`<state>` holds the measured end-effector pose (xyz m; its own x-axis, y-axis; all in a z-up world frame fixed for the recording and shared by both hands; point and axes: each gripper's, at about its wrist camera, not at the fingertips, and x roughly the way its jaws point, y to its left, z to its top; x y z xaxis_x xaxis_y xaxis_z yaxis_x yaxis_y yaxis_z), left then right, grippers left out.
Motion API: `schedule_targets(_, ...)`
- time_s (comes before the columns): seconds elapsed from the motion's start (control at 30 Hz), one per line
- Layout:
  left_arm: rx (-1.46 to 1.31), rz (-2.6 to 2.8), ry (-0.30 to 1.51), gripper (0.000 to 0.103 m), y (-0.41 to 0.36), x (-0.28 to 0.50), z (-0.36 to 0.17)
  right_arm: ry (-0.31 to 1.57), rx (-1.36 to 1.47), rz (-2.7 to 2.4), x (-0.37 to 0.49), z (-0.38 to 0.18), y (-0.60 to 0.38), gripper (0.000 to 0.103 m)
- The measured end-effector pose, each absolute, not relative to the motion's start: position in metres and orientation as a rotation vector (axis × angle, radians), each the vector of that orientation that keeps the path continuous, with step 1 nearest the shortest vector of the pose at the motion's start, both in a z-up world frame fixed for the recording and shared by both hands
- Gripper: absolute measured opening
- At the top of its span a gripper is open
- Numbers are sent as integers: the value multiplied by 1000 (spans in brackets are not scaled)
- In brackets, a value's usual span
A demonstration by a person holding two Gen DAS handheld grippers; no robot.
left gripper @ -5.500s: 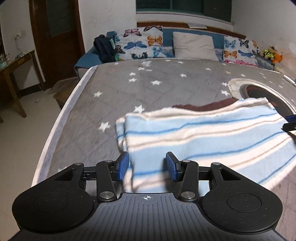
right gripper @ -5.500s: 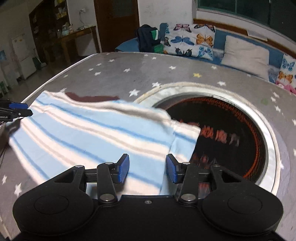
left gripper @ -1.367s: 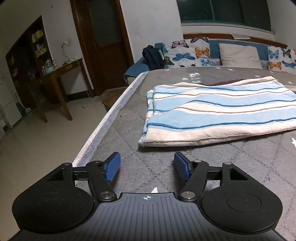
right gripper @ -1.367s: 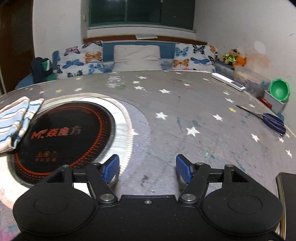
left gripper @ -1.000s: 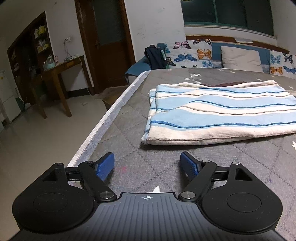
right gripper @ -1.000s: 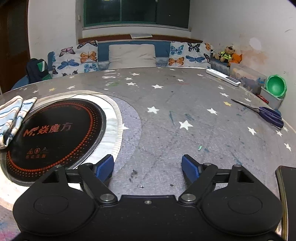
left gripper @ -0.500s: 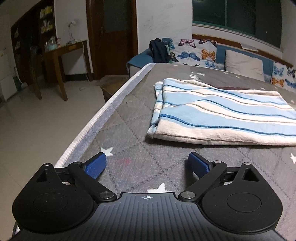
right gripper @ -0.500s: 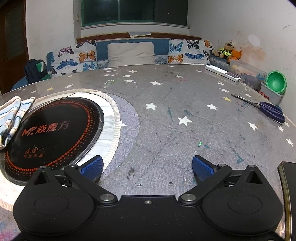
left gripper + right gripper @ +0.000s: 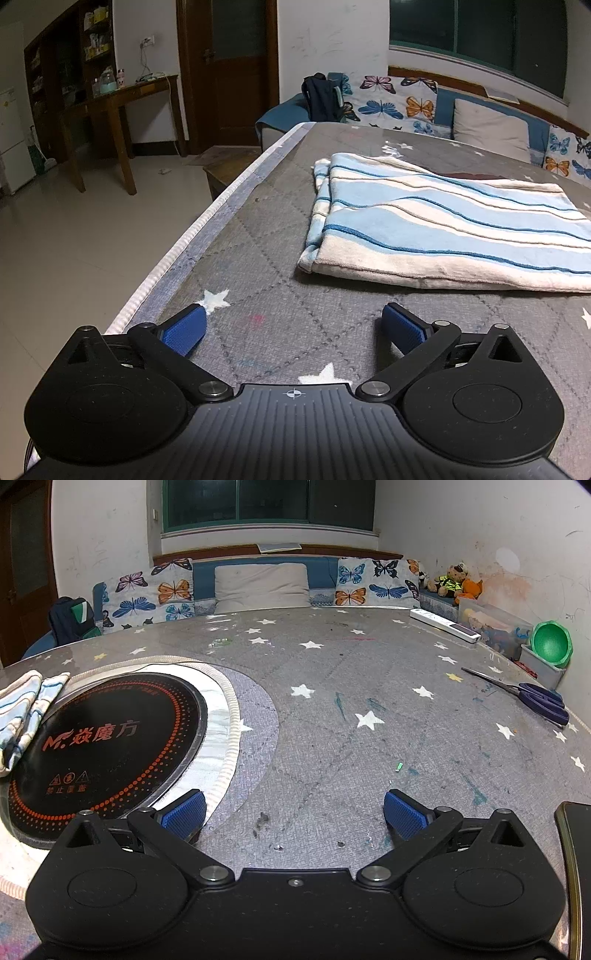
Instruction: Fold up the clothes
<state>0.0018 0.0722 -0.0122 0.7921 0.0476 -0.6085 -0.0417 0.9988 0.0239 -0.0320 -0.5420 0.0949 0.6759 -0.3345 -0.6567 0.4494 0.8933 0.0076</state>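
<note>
Left wrist view: the folded striped towel (image 9: 443,232) is lying on the worktop (image 9: 266,295) ahead of the left gripper (image 9: 293,326) — soft, light, best pinched at a corner; jaws of both grippers, just opening, are standing wide apart, empty.

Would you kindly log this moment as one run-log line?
left tool: open, empty | right tool: open, empty | striped garment: folded, lying on table | contact: none

Home living room; butterfly-cushioned bench (image 9: 258,581); wooden door (image 9: 229,66); teddy bear (image 9: 452,579)
</note>
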Motion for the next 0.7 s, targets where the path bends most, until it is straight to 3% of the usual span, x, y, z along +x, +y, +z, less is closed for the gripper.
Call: schedule_targets(0.7,12,49,654,103,76,2,-13,701,176,-444,-33,94,-541,103)
